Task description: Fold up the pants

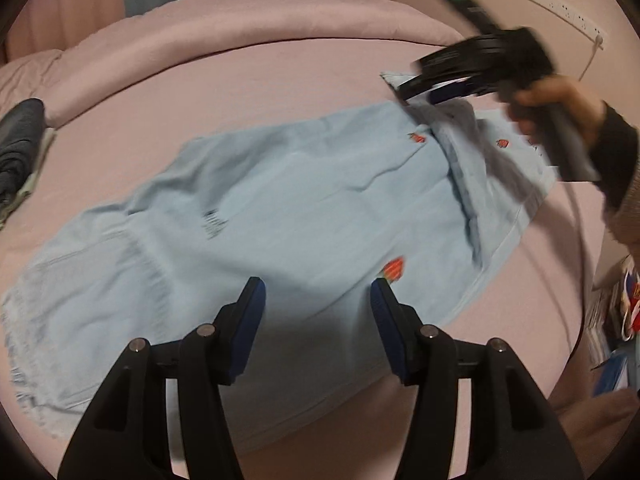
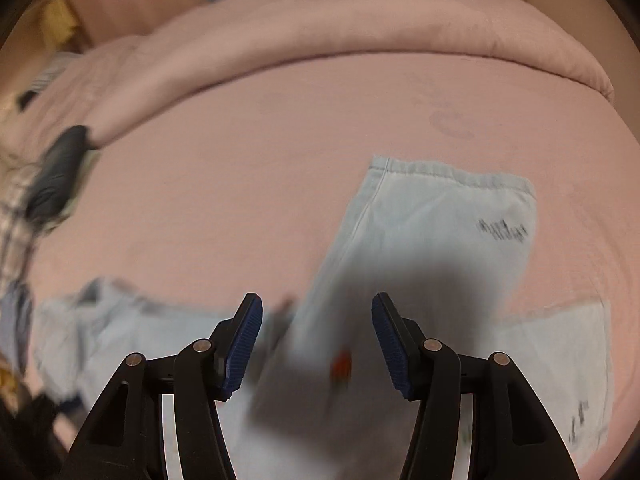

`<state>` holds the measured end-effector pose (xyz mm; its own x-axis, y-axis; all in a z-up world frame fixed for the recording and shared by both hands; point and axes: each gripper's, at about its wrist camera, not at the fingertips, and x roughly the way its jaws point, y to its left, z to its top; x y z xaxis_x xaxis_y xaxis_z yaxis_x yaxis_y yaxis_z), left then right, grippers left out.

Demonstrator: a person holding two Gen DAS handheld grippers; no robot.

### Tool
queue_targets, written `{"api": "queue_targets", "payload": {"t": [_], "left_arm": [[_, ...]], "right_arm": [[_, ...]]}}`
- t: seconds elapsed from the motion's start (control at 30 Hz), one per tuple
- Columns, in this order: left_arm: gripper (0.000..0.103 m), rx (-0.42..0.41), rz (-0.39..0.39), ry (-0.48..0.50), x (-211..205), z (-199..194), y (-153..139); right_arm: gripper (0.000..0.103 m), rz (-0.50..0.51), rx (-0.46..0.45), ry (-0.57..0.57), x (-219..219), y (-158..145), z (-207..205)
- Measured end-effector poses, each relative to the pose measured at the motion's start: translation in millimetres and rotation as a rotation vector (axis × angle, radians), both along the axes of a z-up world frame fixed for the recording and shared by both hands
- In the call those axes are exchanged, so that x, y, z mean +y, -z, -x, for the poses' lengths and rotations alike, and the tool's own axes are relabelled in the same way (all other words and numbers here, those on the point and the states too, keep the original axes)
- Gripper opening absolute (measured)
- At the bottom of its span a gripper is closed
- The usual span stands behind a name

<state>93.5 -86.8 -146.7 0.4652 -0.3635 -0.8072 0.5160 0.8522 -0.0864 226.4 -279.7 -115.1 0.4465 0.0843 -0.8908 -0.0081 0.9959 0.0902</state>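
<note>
Light blue pants (image 1: 300, 200) with small red patches (image 1: 394, 268) lie spread across a pink bed sheet (image 1: 200, 92). My left gripper (image 1: 318, 300) hovers over the near part of them, open, with nothing between its blue pads. At the far right end of the pants a hand (image 1: 560, 96) holds my right gripper (image 1: 412, 80), blurred, just over a turned-back piece of cloth. In the right wrist view, the right gripper (image 2: 317, 316) stands open above a pant leg (image 2: 432, 216) that runs away from it. The cloth under it is blurred and shadowed.
A rolled pink duvet (image 1: 240, 36) runs along the far side of the bed. A dark folded garment (image 1: 18, 140) lies at the left on other clothes. Wall sockets (image 1: 564, 6) sit at the upper right, and colourful clutter (image 1: 616, 320) lies off the bed's right edge.
</note>
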Motion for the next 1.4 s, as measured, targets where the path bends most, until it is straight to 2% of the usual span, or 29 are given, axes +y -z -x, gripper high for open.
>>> {"api": "queue_targets", "payload": {"t": [0.03,0.1,0.17,0.23,0.3,0.37,0.47,0.53,0.6,0.67,0.73,0.83,0.9,0.93,0.97,1.07,1.1,1.13,1.17,1.2,1.33,1.4], "left_arm": [[0.055,0.007,0.003,0.001,-4.5,-0.9,0.9],[0.058,0.023,0.01,0.01,-15.4,-1.3,5.1],[0.06,0.025,-0.005,0.021,-19.5,-1.6,7.3],[0.061,0.02,-0.019,0.03,-23.9,-0.1,9.0],[0.061,0.025,-0.016,0.034,-21.6,-2.3,10.4],[0.061,0.033,-0.01,0.031,-22.1,-3.0,10.4],[0.061,0.028,-0.015,0.031,-13.5,1.9,7.6],[0.062,0.027,-0.013,0.029,-12.4,1.7,7.0],[0.062,0.034,-0.015,0.025,-8.9,3.8,8.6],[0.062,0.04,-0.022,0.023,-8.9,4.6,7.9],[0.062,0.045,-0.03,0.022,-8.0,6.1,7.3],[0.062,0.054,-0.039,0.016,-9.3,1.7,7.2],[0.062,0.055,-0.047,0.015,-9.8,1.1,7.3],[0.062,0.056,-0.049,0.013,-10.2,0.3,7.1],[0.062,0.057,-0.051,0.01,-11.3,-0.4,7.3],[0.062,0.055,-0.059,0.001,-12.5,0.8,7.2],[0.062,0.054,-0.062,0.001,-14.4,0.2,7.5],[0.062,0.053,-0.063,0.001,-14.1,1.1,7.3],[0.062,0.055,-0.063,0.004,-13.7,1.4,6.9],[0.06,0.058,-0.061,0.013,-13.3,1.7,6.7],[0.033,0.077,-0.058,0.079,-8.0,6.0,3.1],[0.032,0.077,-0.07,0.109,-5.7,9.0,1.9]], "right_arm": [[0.057,0.037,0.021,0.024,2.8,6.2,-10.5],[0.049,0.094,0.054,0.052,3.9,18.4,-22.7],[0.013,0.153,0.026,0.06,5.3,18.4,-22.2],[0.006,0.082,0.007,0.08,-5.6,14.6,-15.6],[0.006,-0.011,-0.051,0.138,-26.4,0.7,1.8],[0.006,-0.106,-0.154,0.172,-48.2,-21.0,32.0],[0.006,-0.268,-0.309,0.248,-89.3,-53.6,101.5],[0.006,-0.346,-0.362,0.328,-117.4,-57.9,149.0],[0.006,-0.416,-0.349,0.381,-138.3,-39.9,180.8],[0.006,-0.42,-0.284,0.433,-150.0,-13.9,190.4],[0.009,-0.533,-0.219,0.507,-163.2,23.0,201.4],[0.015,-0.684,-0.269,0.553,-178.3,40.0,214.6],[0.024,-0.694,-0.307,0.562,-179.3,38.3,218.0],[0.035,-0.699,-0.323,0.566,-181.8,37.1,219.0],[0.04,-0.698,-0.335,0.575,-190.1,38.3,224.0],[0.04,-0.677,-0.348,0.617,-201.8,36.8,217.8],[0.039,-0.679,-0.342,0.61,-206.7,35.0,215.5],[0.031,-0.668,-0.328,0.601,-210.3,34.5,211.7],[0.01,-0.642,-0.311,0.594,-211.6,33.5,207.4],[0.007,-0.6,-0.295,0.58,-211.9,29.1,205.9],[0.004,-0.572,-0.334,0.577,-212.9,6.9,219.0],[0.004,-0.549,-0.367,0.599,-217.5,-1.8,234.5]]}}
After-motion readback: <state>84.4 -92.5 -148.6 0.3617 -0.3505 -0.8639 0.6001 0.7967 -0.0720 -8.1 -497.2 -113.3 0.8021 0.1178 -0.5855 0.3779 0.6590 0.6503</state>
